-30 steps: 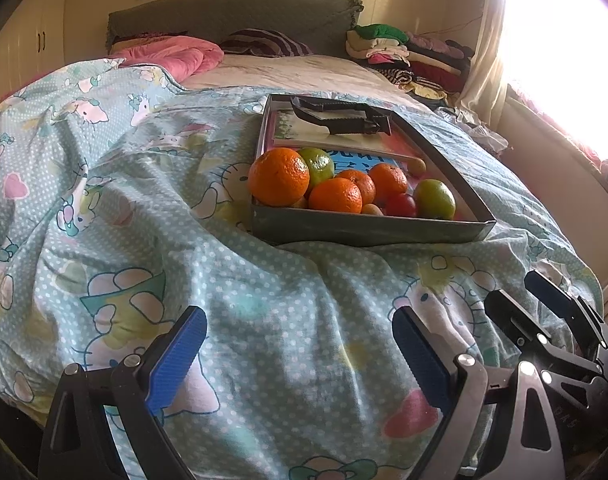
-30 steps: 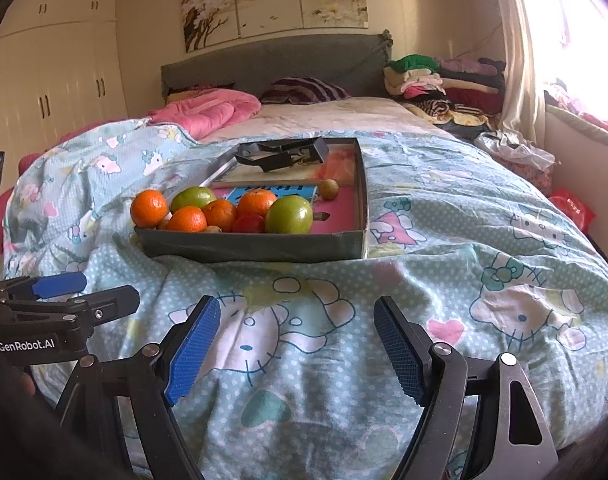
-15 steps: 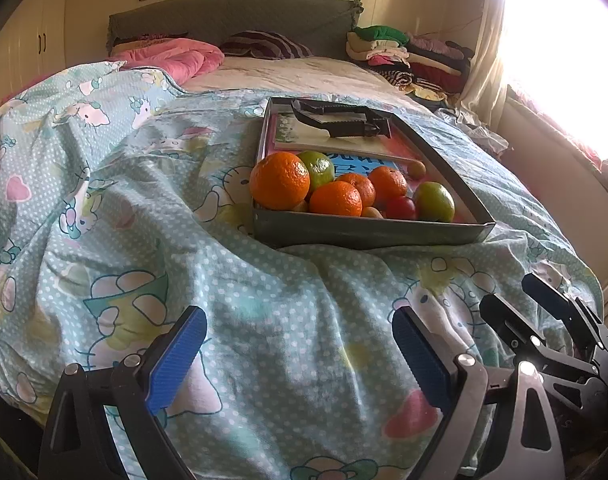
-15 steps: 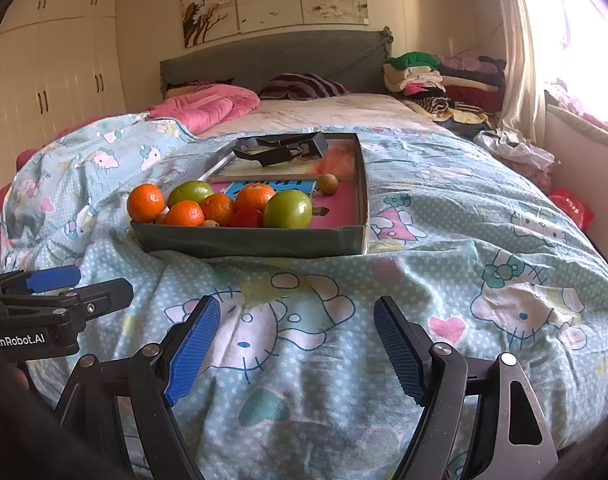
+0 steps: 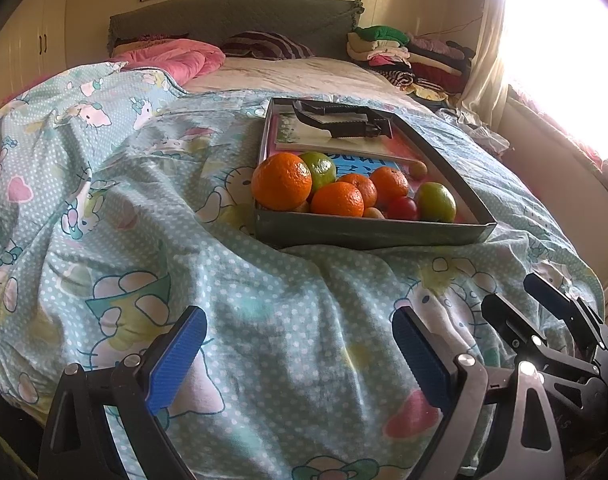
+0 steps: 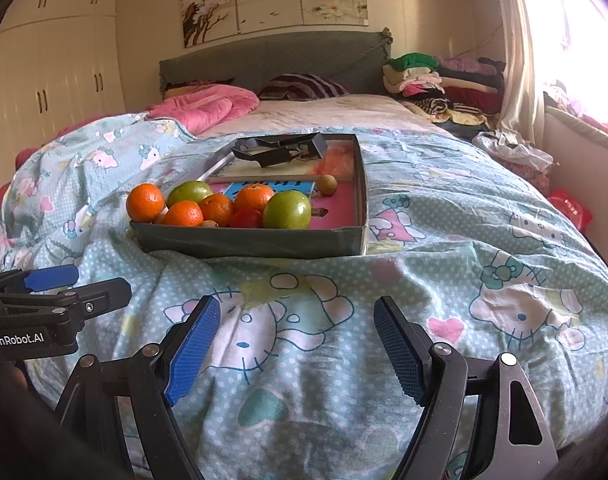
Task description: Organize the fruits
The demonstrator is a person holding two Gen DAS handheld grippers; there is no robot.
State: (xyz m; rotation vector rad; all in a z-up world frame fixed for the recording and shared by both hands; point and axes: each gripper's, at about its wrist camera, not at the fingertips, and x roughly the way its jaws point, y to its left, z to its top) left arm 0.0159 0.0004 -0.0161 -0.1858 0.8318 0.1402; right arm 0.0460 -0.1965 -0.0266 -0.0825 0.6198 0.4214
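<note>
A shallow grey box tray (image 5: 363,234) (image 6: 248,242) lies on the bed and holds several oranges (image 5: 282,181) (image 6: 144,202), two green fruits (image 5: 437,201) (image 6: 286,209), a red one (image 5: 402,208) and small brown ones. My left gripper (image 5: 300,354) is open and empty, low over the quilt, short of the tray. My right gripper (image 6: 298,346) is open and empty, also short of the tray. Each gripper shows at the edge of the other's view.
A black clip-like tool (image 5: 339,120) lies on papers at the tray's far end. The quilt (image 5: 104,200) is rumpled. Pink bedding (image 6: 208,106), a striped pillow and stacked clothes (image 6: 435,76) lie at the bed's head. A window is at the right.
Both grippers have edged slightly forward toward the tray. Both stay open; the fruit has not moved.
</note>
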